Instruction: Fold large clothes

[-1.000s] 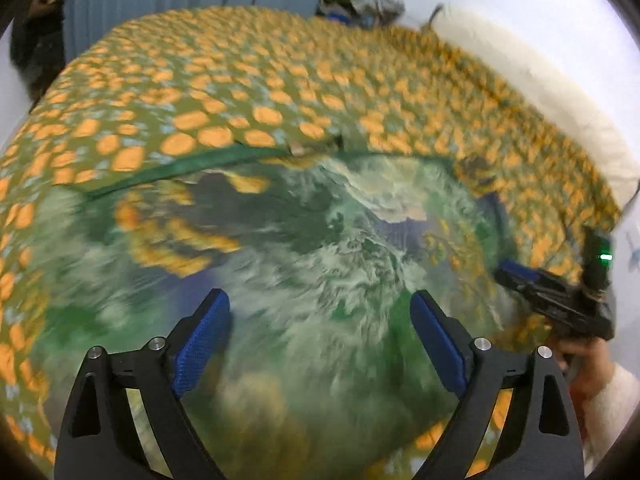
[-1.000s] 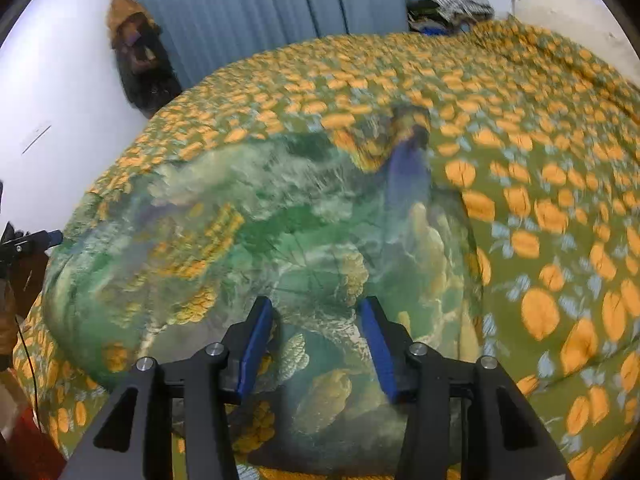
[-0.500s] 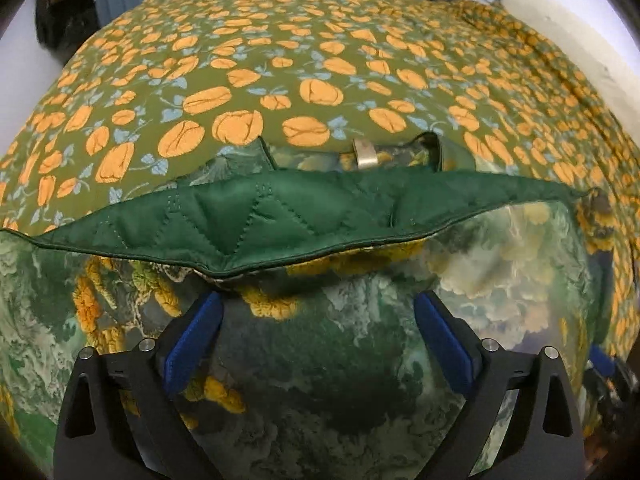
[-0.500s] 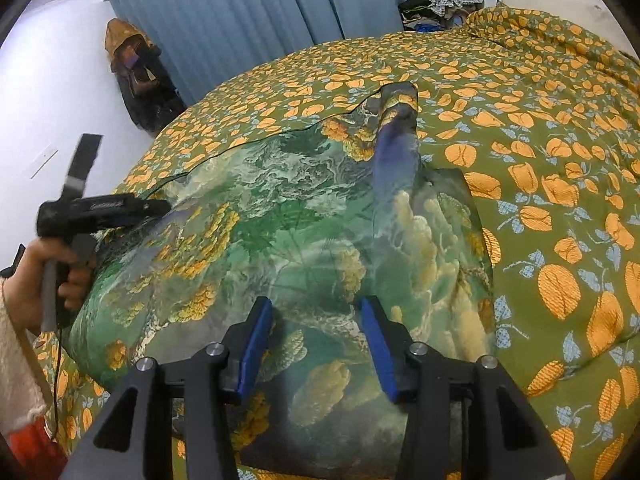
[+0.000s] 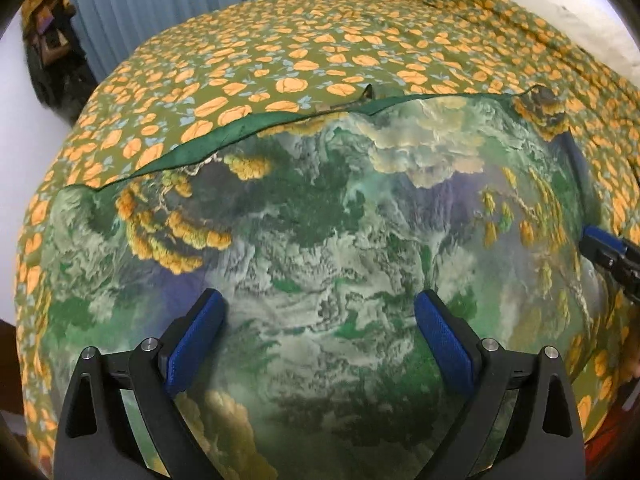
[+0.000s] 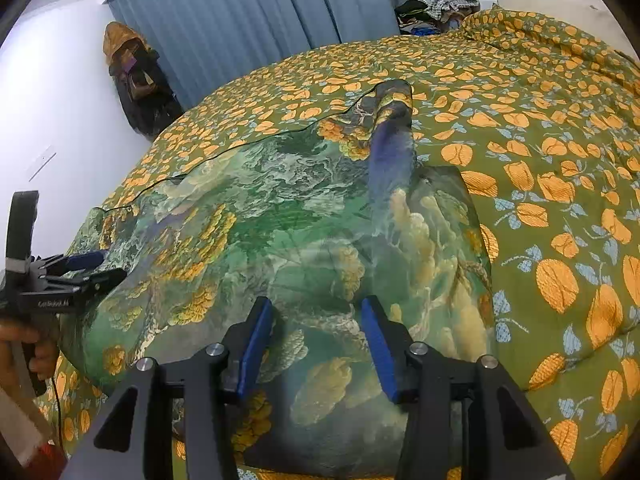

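Observation:
A large green garment printed with clouds and yellow trees lies spread flat on the bed; it also shows in the right wrist view. Its dark green lining edge runs along the far side. A blue sleeve lies folded along its right part. My left gripper is open and empty just above the near part of the garment. My right gripper is open and empty over the garment's near right part. The left gripper also shows in the right wrist view, at the garment's left edge.
The bed is covered by an olive bedspread with orange flowers. Blue curtains hang behind it. A pile of clothes lies at the far corner. A dark bag hangs on the left wall. A white pillow lies at the far right.
The garment's raised edge with the green lining showing has dropped flat onto the bed. My left gripper has pulled back and up. The right gripper has barely moved.

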Tool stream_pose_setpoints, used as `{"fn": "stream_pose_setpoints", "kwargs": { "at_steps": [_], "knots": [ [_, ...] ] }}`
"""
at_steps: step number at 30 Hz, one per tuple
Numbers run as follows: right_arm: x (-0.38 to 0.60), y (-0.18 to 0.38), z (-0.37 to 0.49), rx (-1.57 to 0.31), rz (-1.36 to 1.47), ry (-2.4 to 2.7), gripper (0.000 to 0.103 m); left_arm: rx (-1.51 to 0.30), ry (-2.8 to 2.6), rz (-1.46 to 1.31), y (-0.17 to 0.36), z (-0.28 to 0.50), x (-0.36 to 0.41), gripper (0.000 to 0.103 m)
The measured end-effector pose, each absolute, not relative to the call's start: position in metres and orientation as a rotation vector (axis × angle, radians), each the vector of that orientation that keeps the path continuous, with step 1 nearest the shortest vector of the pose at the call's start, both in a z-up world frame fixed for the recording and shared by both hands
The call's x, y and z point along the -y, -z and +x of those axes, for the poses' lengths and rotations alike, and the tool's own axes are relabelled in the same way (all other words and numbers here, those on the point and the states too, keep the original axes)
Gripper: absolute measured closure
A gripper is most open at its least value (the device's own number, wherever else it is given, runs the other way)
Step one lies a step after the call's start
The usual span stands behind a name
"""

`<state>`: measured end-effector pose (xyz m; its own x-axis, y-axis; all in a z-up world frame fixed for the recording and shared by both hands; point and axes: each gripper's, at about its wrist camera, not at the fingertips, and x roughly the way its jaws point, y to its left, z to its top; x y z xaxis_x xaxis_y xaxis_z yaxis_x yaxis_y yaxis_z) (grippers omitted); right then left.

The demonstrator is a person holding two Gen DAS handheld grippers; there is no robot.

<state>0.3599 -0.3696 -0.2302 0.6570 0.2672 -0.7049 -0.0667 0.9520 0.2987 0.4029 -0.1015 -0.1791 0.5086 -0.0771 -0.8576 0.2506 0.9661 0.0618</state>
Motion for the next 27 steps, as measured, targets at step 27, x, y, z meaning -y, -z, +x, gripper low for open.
{"fn": "stream_pose_setpoints", "kwargs": {
  "at_steps": [27],
  "knots": [
    [0.444, 0.215, 0.288, -0.771, 0.477, -0.048, 0.021, -1.026, 0.335, 0.146, 0.167, 0.309, 0.102, 0.006]
  ]
}}
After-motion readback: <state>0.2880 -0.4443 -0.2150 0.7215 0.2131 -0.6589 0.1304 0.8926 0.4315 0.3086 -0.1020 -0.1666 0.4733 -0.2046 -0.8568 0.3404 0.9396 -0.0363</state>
